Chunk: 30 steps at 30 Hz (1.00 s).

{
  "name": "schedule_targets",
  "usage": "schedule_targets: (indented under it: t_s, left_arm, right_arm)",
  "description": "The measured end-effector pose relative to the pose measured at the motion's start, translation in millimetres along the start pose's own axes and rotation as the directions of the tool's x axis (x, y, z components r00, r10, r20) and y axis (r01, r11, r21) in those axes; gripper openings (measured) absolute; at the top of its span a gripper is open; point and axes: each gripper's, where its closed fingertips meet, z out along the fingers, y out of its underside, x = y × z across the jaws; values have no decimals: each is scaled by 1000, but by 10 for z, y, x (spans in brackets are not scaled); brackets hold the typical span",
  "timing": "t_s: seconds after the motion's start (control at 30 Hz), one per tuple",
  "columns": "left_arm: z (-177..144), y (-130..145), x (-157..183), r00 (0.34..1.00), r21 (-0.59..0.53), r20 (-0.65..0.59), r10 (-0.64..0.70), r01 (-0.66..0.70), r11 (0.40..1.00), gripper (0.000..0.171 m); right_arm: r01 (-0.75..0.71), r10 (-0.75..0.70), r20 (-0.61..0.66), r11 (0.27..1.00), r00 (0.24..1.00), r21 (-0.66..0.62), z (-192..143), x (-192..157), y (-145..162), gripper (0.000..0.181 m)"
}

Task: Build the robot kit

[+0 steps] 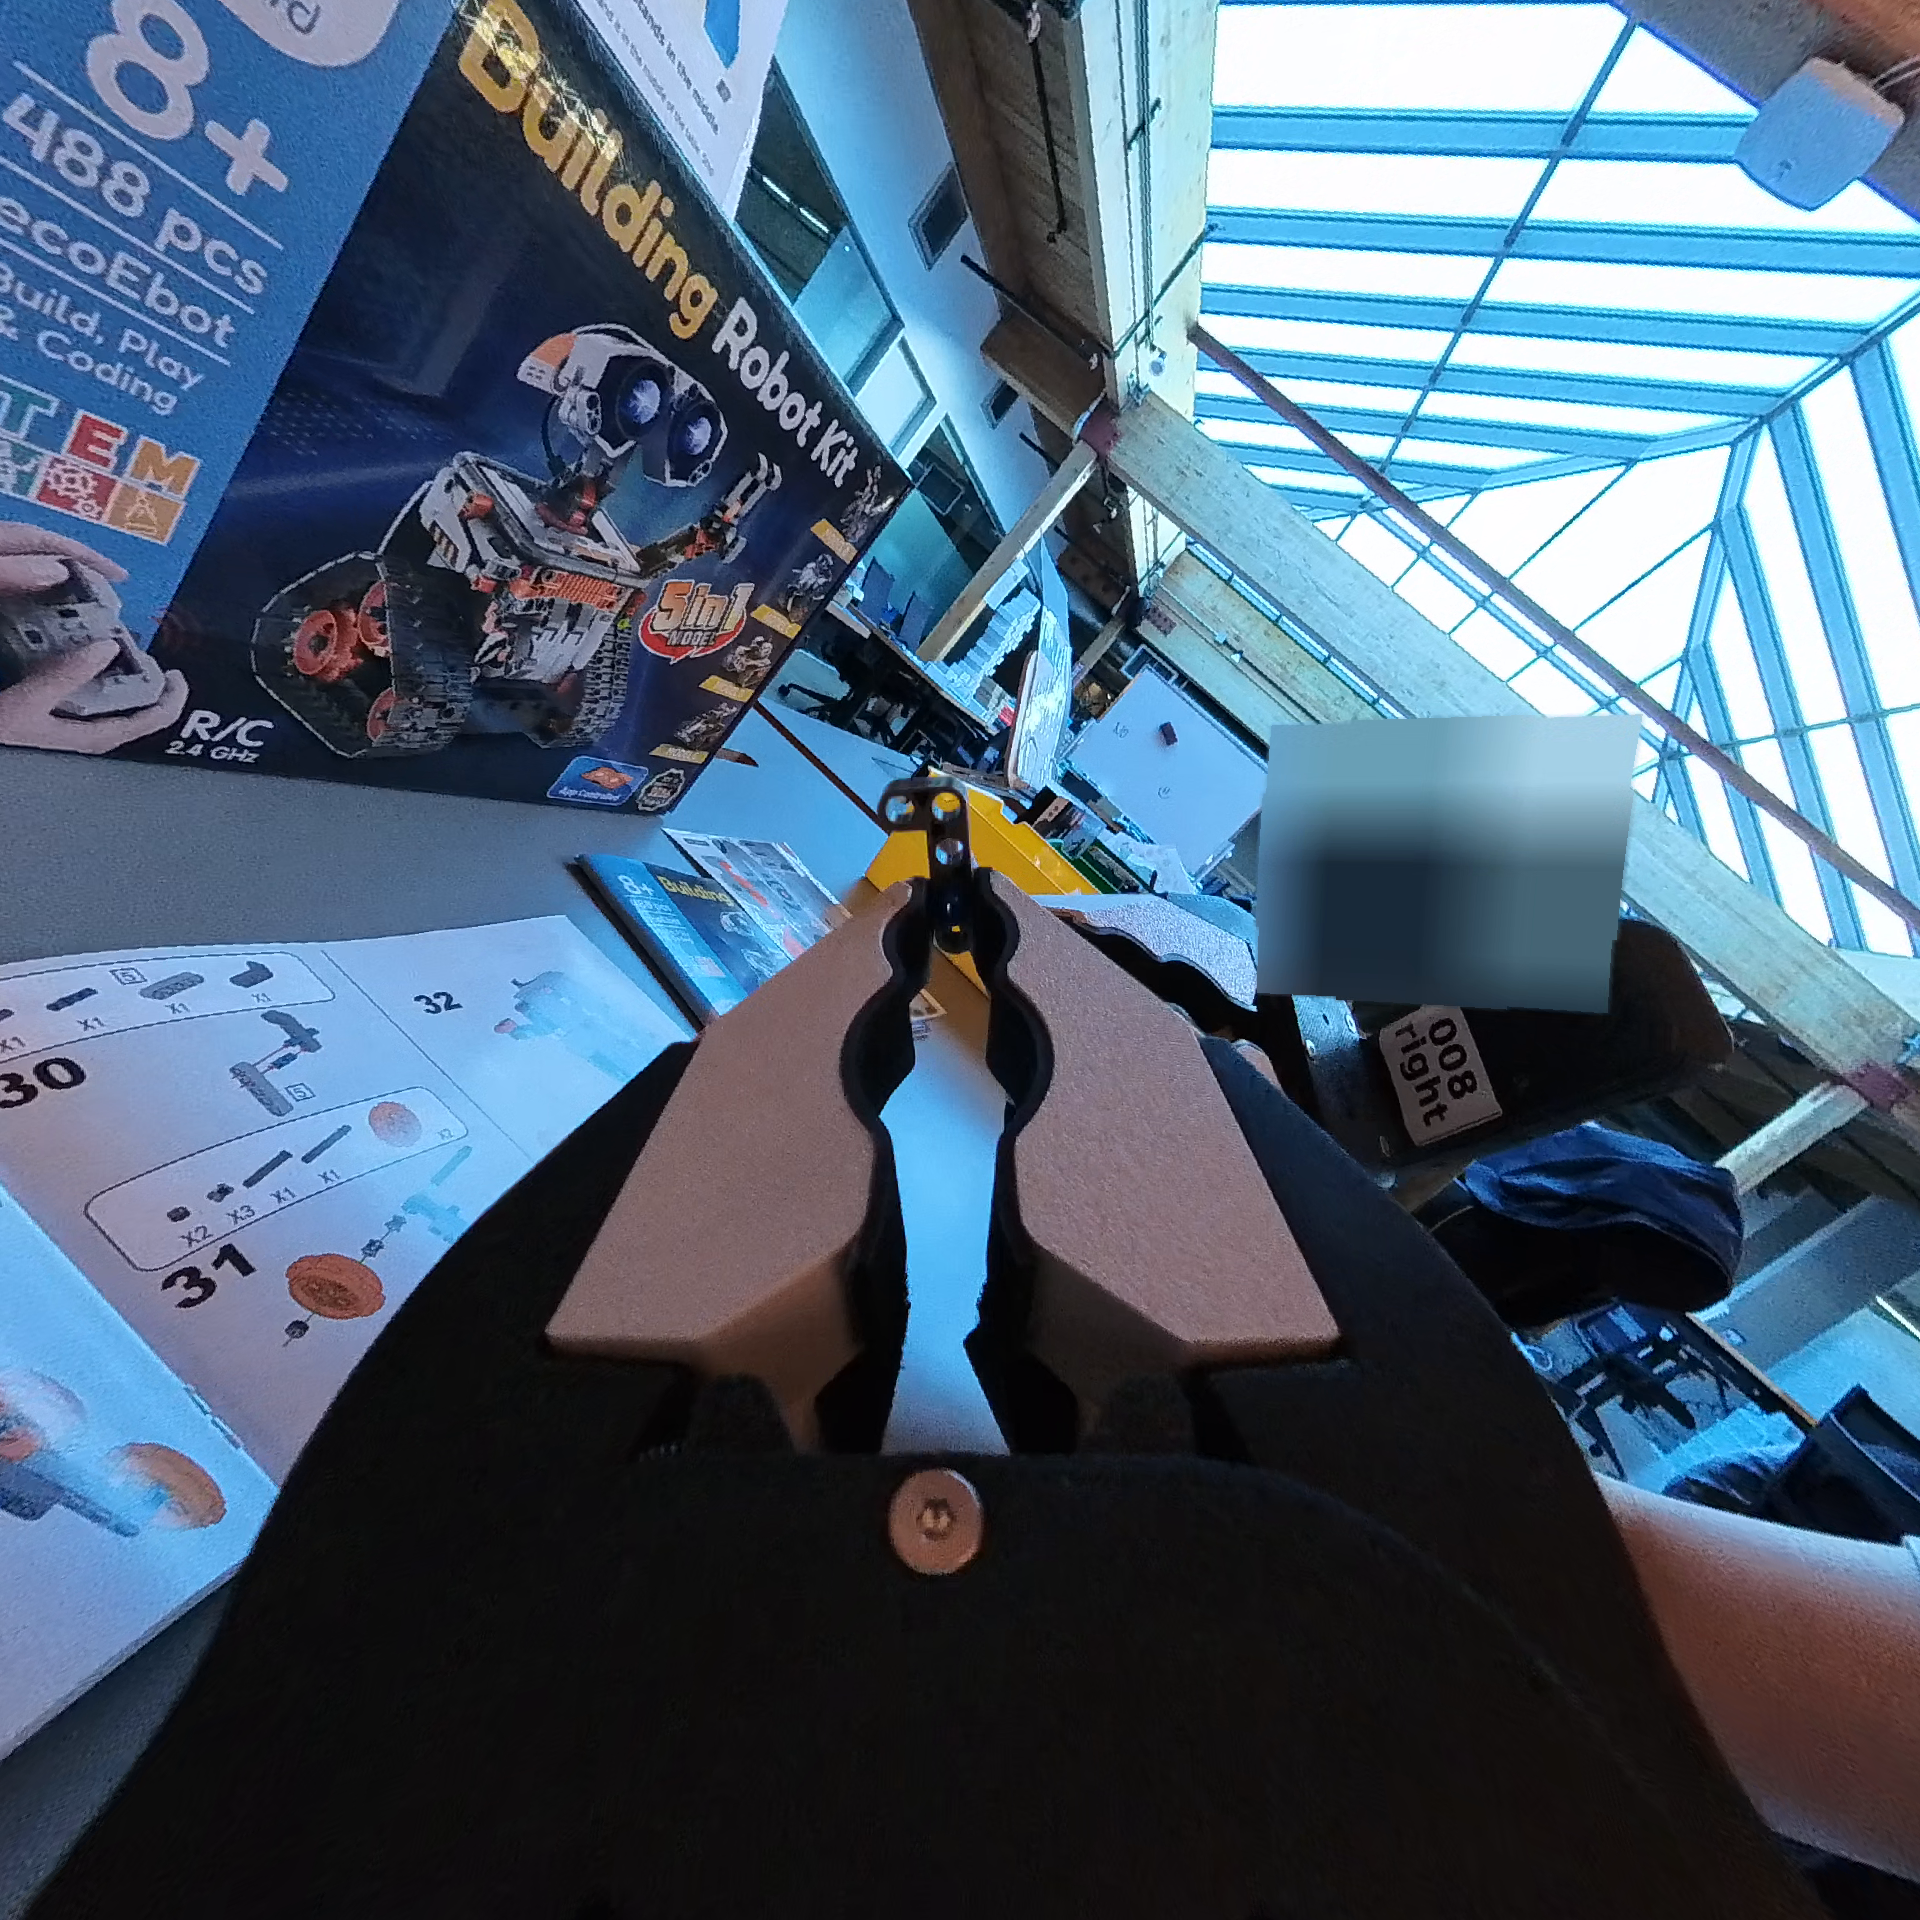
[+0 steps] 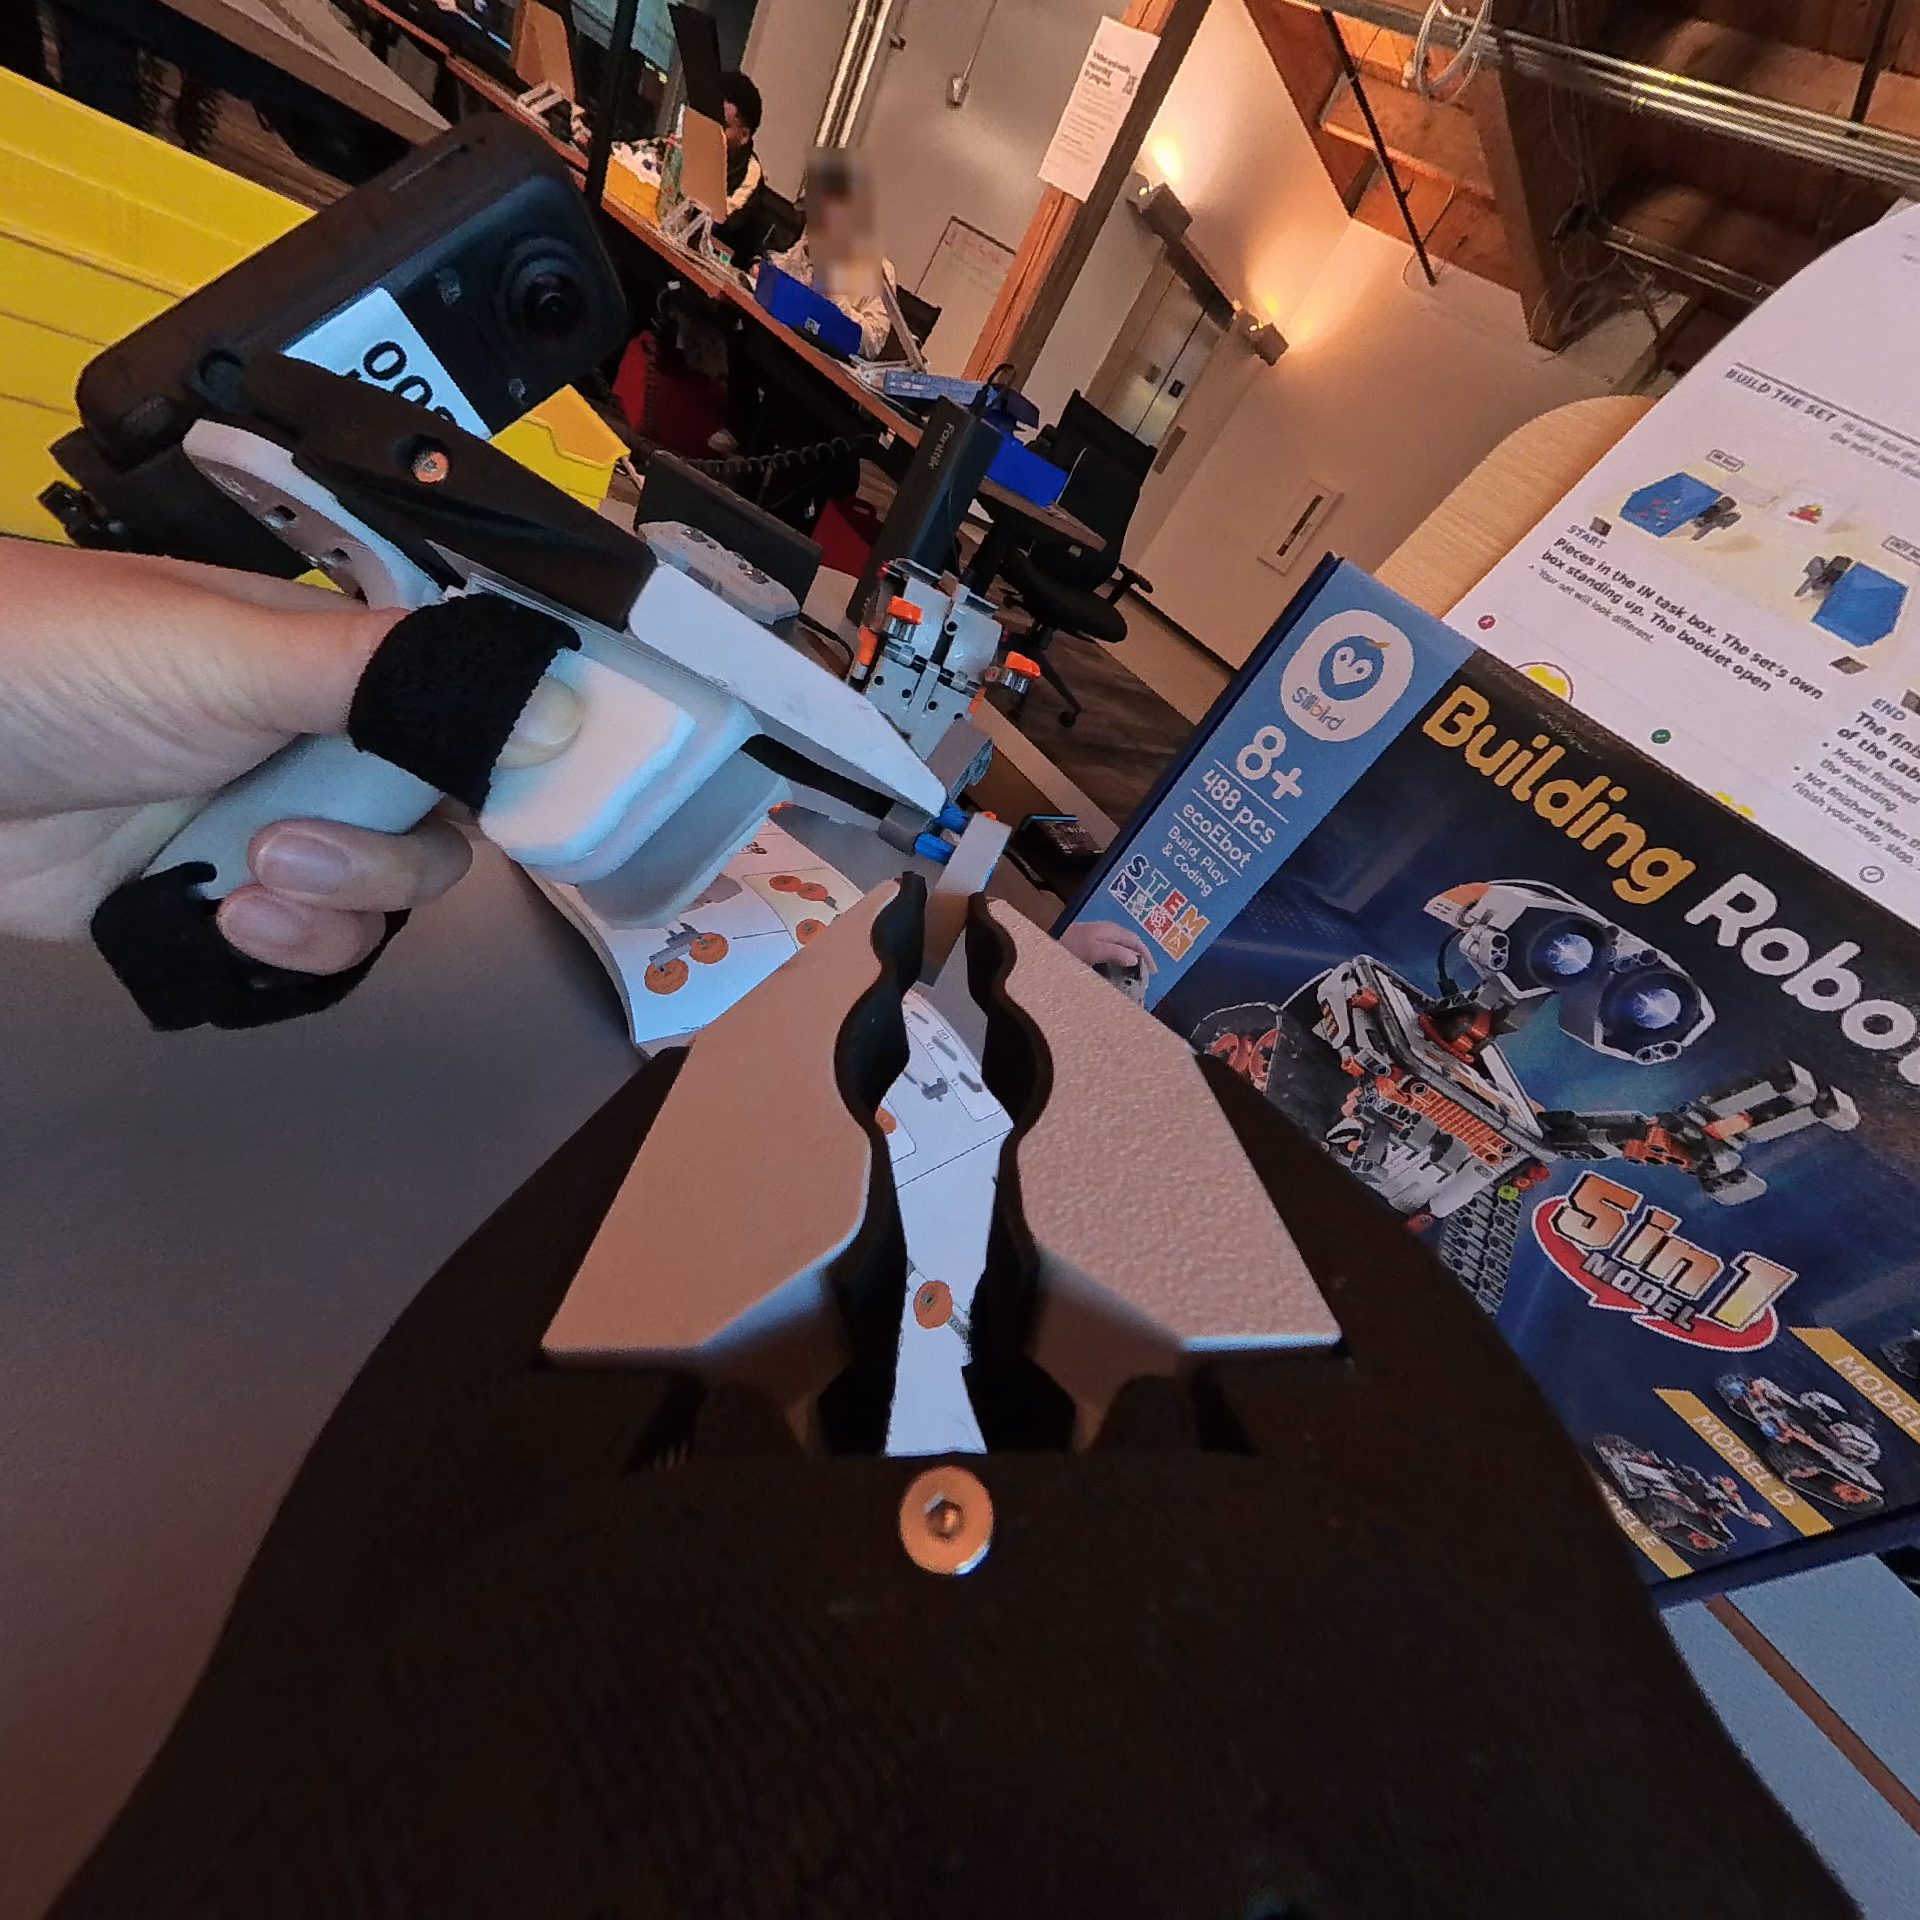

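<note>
right gripper (image 2: 943, 914) pinching what may be a pale piece (image 2: 961, 883), kit box (image 2: 1507, 1039) beside

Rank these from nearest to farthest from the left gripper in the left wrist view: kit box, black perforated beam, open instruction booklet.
1. Black perforated beam: clamped in the left gripper tips.
2. Open instruction booklet: flat on the table, left.
3. Kit box: standing behind the booklet, upper left.

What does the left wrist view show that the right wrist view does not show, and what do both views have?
Only the left wrist view shows the glass roof and the left claw shut on a black beam with holes.

Only the right wrist view shows a hand gripping the left tool, a grey and orange brick model behind it, and the right claw shut on a pale flat piece.

Both show the robot kit box and the open instruction booklet.
</note>
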Motion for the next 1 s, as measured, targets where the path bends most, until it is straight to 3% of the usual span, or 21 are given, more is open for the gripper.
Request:
schedule_targets:
  t_s: [0.37, 0.6, 1.0]
  left_arm:
    - [-3, -50, 7, 998, 50, -27, -54, 55, 997, 5]
    - [-8, -90, 32, 980, 78, -110, -168, 177, 981, 5]
    - [-15, -147, 93, 985, 119, -139, -105, 122, 985, 4]
  right_arm:
    - [33, -33, -63, 999, 997, 1, 38, 25, -10, 6]
    - [53, -53, -131, 999, 990, 0, 39, 41, -57, 6]
    - [-47, 45, -192, 999, 980, -8, 44, 57, -107, 5]
